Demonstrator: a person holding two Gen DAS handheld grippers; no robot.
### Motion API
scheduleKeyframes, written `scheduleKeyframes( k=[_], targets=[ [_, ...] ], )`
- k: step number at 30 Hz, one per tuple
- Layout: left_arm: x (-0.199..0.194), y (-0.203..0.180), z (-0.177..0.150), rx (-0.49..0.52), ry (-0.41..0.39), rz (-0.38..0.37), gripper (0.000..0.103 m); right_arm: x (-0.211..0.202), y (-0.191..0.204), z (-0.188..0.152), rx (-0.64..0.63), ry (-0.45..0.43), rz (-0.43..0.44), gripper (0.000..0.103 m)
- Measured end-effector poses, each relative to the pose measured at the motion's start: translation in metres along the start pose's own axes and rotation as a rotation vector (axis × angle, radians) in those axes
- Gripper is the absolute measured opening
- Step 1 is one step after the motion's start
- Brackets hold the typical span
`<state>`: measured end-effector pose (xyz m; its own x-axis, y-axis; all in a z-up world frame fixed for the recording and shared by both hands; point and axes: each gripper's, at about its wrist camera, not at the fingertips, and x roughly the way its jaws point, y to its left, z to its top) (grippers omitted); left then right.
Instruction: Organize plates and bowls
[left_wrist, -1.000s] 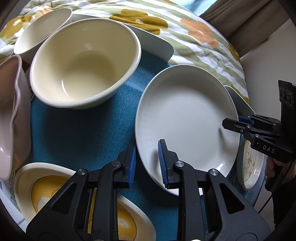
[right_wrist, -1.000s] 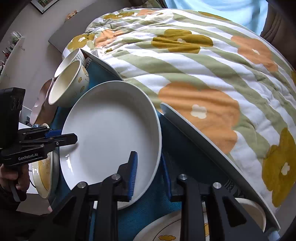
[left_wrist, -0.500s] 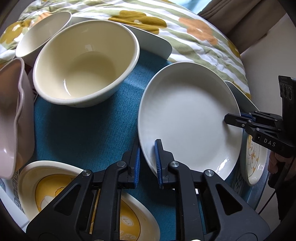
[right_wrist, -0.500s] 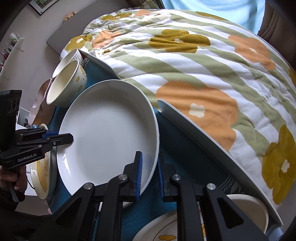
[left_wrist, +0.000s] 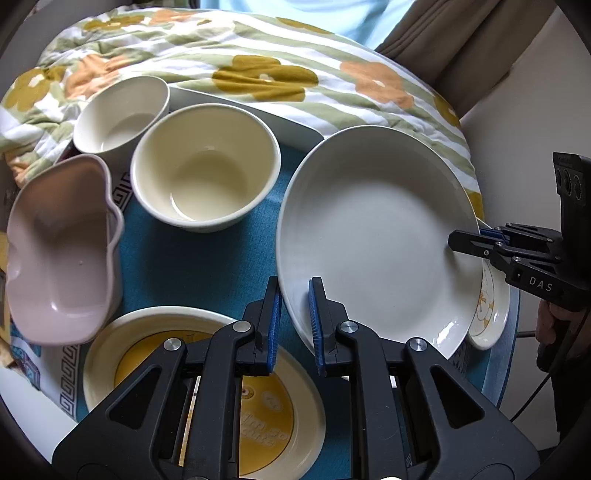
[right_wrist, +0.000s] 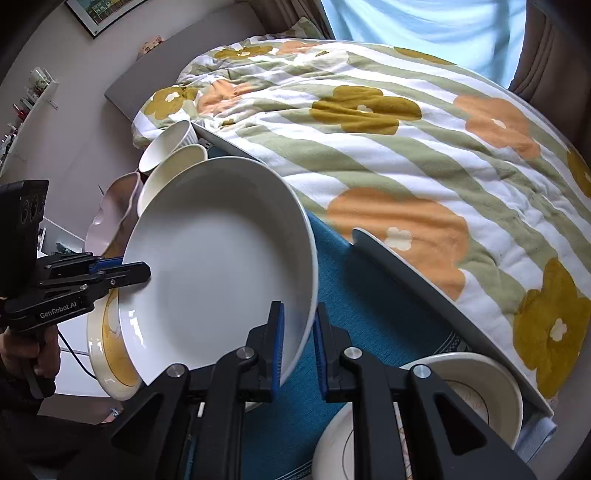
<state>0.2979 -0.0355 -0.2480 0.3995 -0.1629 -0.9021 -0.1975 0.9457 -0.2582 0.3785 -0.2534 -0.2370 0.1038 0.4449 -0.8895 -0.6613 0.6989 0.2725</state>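
A large white plate (left_wrist: 376, 236) is held off the teal mat by both grippers, tilted. My left gripper (left_wrist: 293, 317) is shut on its near rim; it also shows in the right wrist view (right_wrist: 122, 271). My right gripper (right_wrist: 298, 347) is shut on the opposite rim of the plate (right_wrist: 221, 258); it shows in the left wrist view (left_wrist: 467, 242). A cream bowl (left_wrist: 205, 181), a smaller white bowl (left_wrist: 122, 114) and a pink wavy bowl (left_wrist: 59, 254) stand at the left. A yellow-centred plate (left_wrist: 199, 387) lies under my left gripper.
A small plate with yellow drawing (left_wrist: 491, 314) lies under the big plate's right edge. A white bowl and plate (right_wrist: 461, 398) sit at the right end of the teal mat (right_wrist: 369, 317). A flowered quilt (right_wrist: 406, 147) lies behind the tray edge (right_wrist: 424, 269).
Both grippers closed on the white plate's rims, then lifted it off the mat; the cameras rose, so the bowls look farther away.
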Motion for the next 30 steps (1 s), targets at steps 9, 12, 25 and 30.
scheduleKeyframes(
  k=[9, 12, 25, 30],
  targets=[
    [-0.050, 0.040, -0.033, 0.119, 0.008, -0.038, 0.013, -0.017, 0.075, -0.042, 0.104, -0.031, -0.039, 0.014],
    [-0.059, 0.061, -0.049, 0.161, 0.028, -0.055, 0.013, -0.010, 0.101, -0.063, 0.194, -0.032, -0.040, 0.014],
    [-0.035, 0.115, -0.088, 0.299, 0.148, -0.094, 0.013, 0.029, 0.174, -0.117, 0.446, -0.059, -0.104, 0.014],
    [-0.022, 0.117, -0.088, 0.305, 0.161, -0.066, 0.013, 0.033, 0.181, -0.117, 0.442, -0.061, -0.140, 0.014]
  ],
)
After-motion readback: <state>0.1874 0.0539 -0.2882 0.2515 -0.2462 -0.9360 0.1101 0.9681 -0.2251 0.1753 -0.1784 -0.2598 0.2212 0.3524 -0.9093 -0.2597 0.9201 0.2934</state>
